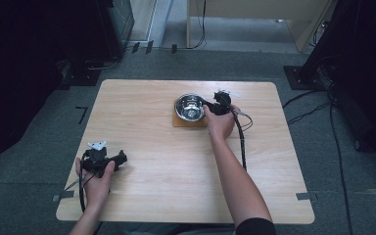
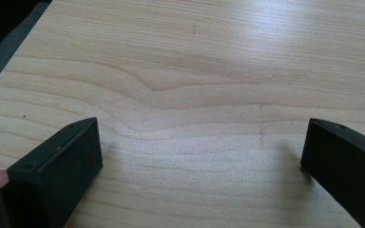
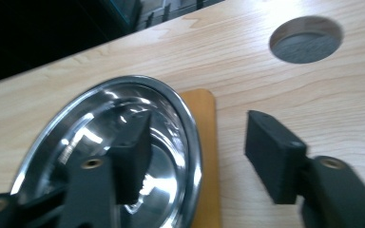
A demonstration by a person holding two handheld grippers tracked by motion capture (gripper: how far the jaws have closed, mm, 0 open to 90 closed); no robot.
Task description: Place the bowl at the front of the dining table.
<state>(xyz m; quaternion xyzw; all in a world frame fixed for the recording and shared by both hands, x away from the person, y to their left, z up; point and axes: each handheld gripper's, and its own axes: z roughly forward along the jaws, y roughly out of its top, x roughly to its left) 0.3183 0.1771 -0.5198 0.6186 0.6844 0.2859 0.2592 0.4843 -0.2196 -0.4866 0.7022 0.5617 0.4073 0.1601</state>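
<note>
On the wooden bench [image 1: 166,161], the steel bowl [image 1: 189,106] already sits on its brown mat [image 1: 178,121] at the far centre, the right gripper [image 3: 197,156] straddling the bowl's rim with fingers apart, apparently released, while the left gripper [image 2: 202,156] rests open near left, leaving only withdrawal
</note>
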